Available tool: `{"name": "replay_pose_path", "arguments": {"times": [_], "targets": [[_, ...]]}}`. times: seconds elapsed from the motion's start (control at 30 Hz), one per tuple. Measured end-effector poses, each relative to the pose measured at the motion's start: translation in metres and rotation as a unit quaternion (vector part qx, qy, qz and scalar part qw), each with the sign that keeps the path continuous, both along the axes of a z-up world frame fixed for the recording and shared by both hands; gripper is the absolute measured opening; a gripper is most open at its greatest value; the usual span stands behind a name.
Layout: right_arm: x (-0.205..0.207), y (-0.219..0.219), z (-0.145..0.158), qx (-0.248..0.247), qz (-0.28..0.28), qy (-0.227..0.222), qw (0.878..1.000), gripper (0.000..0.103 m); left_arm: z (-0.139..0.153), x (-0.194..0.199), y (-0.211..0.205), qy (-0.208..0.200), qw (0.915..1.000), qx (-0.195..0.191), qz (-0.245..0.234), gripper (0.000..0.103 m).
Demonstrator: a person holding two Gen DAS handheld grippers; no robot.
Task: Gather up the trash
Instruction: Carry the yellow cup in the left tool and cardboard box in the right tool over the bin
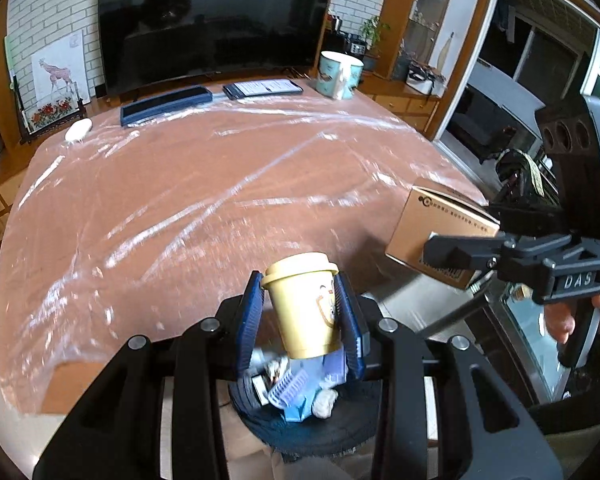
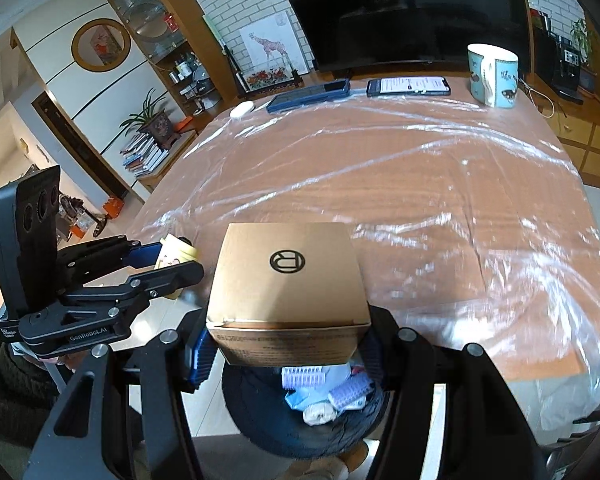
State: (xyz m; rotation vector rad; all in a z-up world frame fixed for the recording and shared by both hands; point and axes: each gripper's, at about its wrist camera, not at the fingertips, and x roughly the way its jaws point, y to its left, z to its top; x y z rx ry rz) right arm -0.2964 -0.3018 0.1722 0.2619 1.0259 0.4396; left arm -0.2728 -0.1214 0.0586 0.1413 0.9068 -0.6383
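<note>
left wrist view: your left tool (image 1: 302, 312) sits at lower centre of the frame, its blue pads (image 1: 250, 320) clamped on either side of a yellow paper cup (image 1: 306, 306) with a lid. the cup is tilted and hangs above a dark bin (image 1: 312, 428) at the bottom centre, which holds blue and white scraps (image 1: 300, 394). at the right edge of this frame your right tool (image 1: 452, 256) grips a brown cardboard box (image 1: 428, 220).

right wrist view: the box (image 2: 286, 280) fills the lower centre, clamped between the blue pads (image 2: 201, 360) of your right tool (image 2: 288, 354), directly above the bin (image 2: 260, 420) and its scraps (image 2: 324, 392). your left tool (image 2: 168, 258) enters from the lower left with the cup (image 2: 178, 254) between its fingers.

background, both views: a table (image 1: 220, 200) under clear plastic sheeting fills mid-frame. along its far edge, in the upper part of the frame, lie a dark blue case (image 1: 166, 106), a phone (image 1: 262, 88) with a lit screen, a patterned mug (image 1: 340, 74), and a small white object (image 1: 78, 130). a large dark television (image 1: 216, 20) stands behind them.
</note>
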Motion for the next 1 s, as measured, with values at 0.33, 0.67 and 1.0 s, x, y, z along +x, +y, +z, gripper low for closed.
{"name": "replay_pose_path", "arguments": {"times": [0.33,0.67,1.0], "targets": [[-0.037,0.009,-0.018,-0.014,0.022,0.028,0.999,0.058,-0.027,-0.037,0.001,0.032,0.999,0.021,-0.025,0.038],[-0.052,0.02,-0.055,-0.033,0.033,0.068,0.997,0.058,-0.06,-0.049,-0.005,0.049,0.9971,0.053,-0.025,0.038],[-0.054,0.026,-0.089,-0.05,0.031,0.096,0.994,0.058,-0.084,-0.042,-0.011,0.065,0.9949,0.074,-0.023,0.038]]}}
